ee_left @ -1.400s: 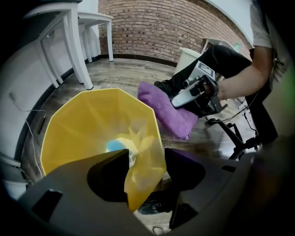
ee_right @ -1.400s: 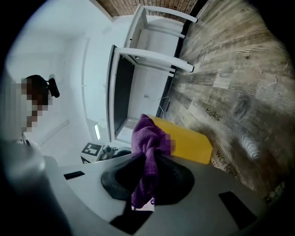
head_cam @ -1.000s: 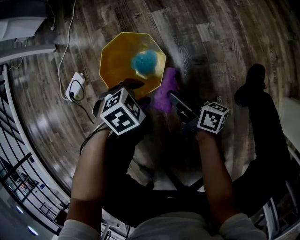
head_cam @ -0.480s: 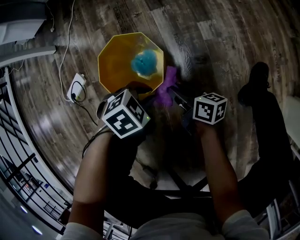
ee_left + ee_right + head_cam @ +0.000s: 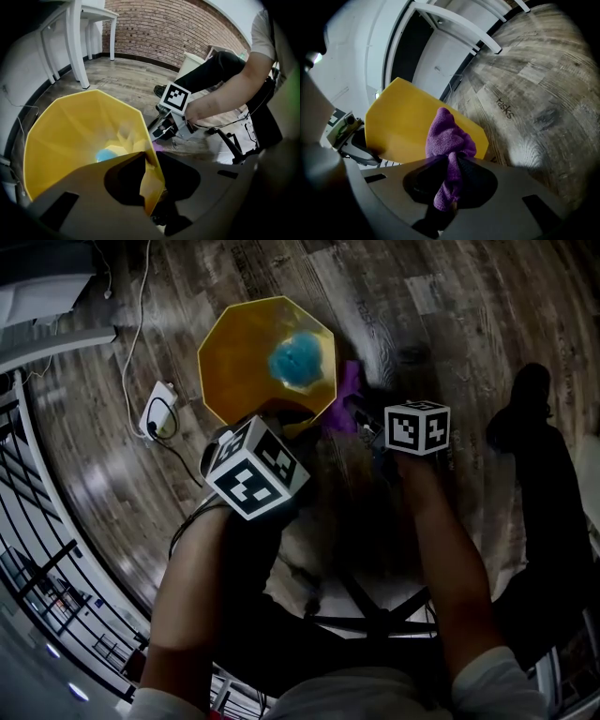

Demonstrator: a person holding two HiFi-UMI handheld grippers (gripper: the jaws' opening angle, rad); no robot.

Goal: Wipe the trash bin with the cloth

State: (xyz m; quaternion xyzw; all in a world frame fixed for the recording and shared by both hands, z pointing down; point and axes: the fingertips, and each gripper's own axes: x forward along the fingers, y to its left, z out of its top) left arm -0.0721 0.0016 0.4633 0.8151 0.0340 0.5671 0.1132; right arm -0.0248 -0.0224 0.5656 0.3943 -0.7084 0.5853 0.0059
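While the left gripper [image 5: 150, 183], its jaws just closed, pinched the seemingly light trash bin [image 5: 70, 136] by its rim, the right gripper [image 5: 449, 185] clamped the limp cloth [image 5: 447, 136].

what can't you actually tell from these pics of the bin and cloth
- Blue object in the trash bin: blurred in the head view and only a sliver in the left gripper view, so unidentifiable.
- Whether the purple cloth touches the trash bin: the right gripper view merely overlaps them, and the head view is too dark there.
- The trash bin's foot: hidden under its own flared walls in the head view.
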